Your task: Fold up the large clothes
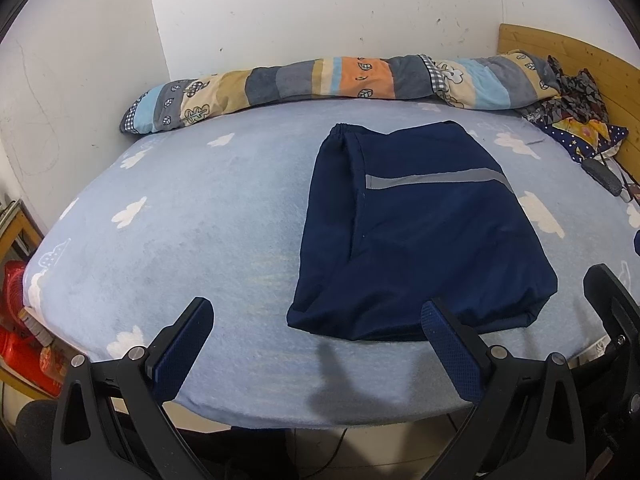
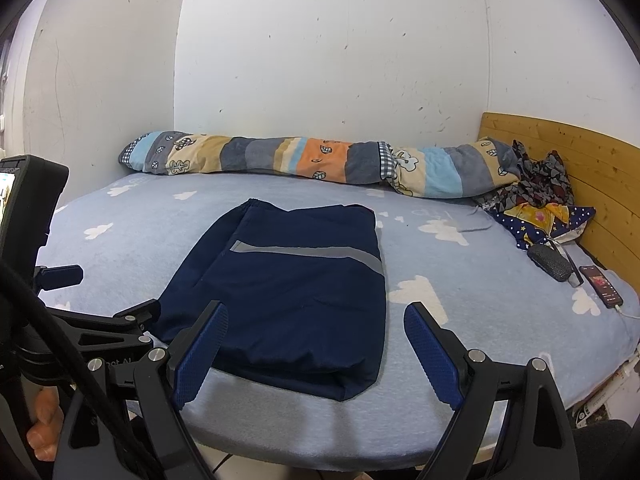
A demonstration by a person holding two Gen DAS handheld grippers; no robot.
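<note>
Navy trousers, already folded into a flat stack, lie on the cloud-print bed sheet near its front edge. Left gripper and right gripper hover spread wide, holding nothing. We judge the fabric soft, light and limp; we would pinch the near folded edge at both corners.

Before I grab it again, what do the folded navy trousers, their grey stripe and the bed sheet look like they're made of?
Folded navy trousers: thin, smooth woven cloth, probably synthetic; it lies flat with soft creases and a faint sheen.
Grey stripe: looks like reflective tape, flat and paler than the cloth around it.
Bed sheet: matte, fuzzy fleece or flannel by its nap, printed with white clouds.
</note>
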